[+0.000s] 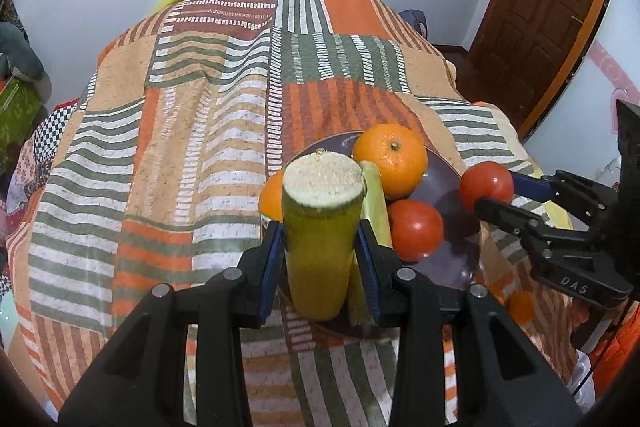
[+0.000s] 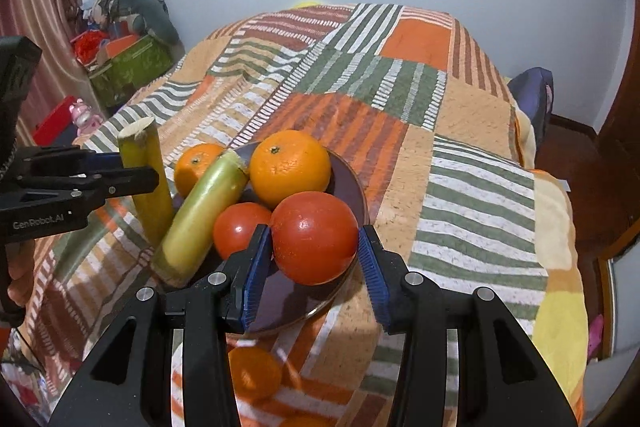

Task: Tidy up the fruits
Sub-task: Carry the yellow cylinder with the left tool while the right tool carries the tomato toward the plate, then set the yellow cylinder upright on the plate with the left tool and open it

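Note:
My left gripper [image 1: 320, 259] is shut on an upright yellow-green cane stalk [image 1: 320, 227] with a pale cut top, just left of the dark plate [image 1: 444, 187]. From the right wrist view the same stalk [image 2: 146, 179] stands in the left gripper [image 2: 148, 173] beside the plate [image 2: 348, 187]. My right gripper [image 2: 316, 267] is shut on a red tomato [image 2: 316, 239] over the plate's near right rim, and the right gripper [image 1: 488, 191] comes in from the right. On the plate lie a big orange [image 2: 290, 167], a small orange [image 2: 196, 167], a second tomato [image 2: 240, 229] and a second stalk [image 2: 204, 215].
The plate rests on a bed with a striped patchwork cover [image 2: 460, 195]. One more orange [image 2: 254, 373] lies on the cover below my right gripper. A green box and clutter [image 2: 132, 67] stand left of the bed, and a brown door [image 1: 552, 7] is at the right.

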